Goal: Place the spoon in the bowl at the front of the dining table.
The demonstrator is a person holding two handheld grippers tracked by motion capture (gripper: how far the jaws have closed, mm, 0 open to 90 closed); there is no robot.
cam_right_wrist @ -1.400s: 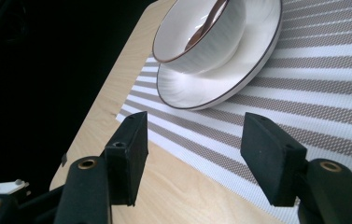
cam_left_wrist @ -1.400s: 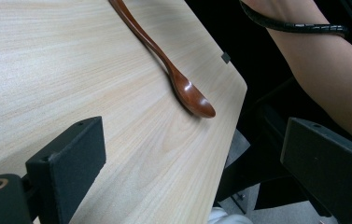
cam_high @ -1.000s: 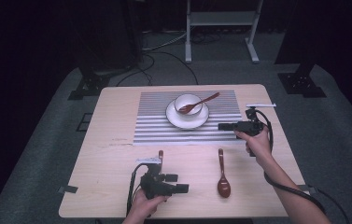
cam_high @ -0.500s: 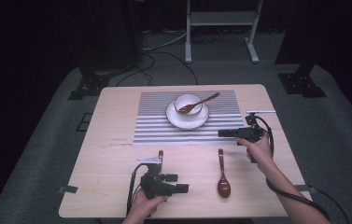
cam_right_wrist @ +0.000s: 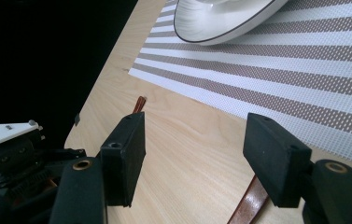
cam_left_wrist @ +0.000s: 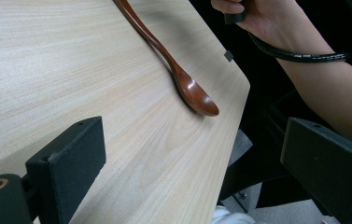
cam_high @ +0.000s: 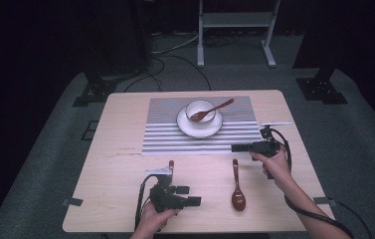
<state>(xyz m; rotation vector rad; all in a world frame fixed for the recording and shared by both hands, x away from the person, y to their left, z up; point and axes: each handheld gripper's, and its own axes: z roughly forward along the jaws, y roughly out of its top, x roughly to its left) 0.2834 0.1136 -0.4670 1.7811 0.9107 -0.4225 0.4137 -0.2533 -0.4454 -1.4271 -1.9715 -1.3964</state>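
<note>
A brown wooden spoon (cam_high: 237, 186) lies on the bare table, bowl end toward the near edge. My right gripper (cam_high: 234, 148) hovers just past its handle tip, pointing left with jaws open and nothing between them (cam_right_wrist: 194, 126); the handle (cam_right_wrist: 246, 205) shows below its right jaw. My left gripper (cam_high: 196, 200) rests near the front edge, pointing right at the spoon (cam_left_wrist: 183, 79), jaws open and empty (cam_left_wrist: 194, 140). The thin brown handle of another utensil (cam_high: 171, 164) sticks out beyond the left gripper. A third spoon (cam_high: 212, 110) leans in a white bowl (cam_high: 197, 106) on a plate (cam_high: 187, 127).
The plate stands on a striped placemat (cam_high: 165, 134) across the back half of the table (cam_high: 120, 164). The table's right edge (cam_left_wrist: 239, 98) runs close beside the lying spoon. Dark stands and cables sit on the floor behind.
My right gripper has drifted a little toward the near edge, closer to the lying spoon's handle tip. The left gripper and the spoons have stayed put.
</note>
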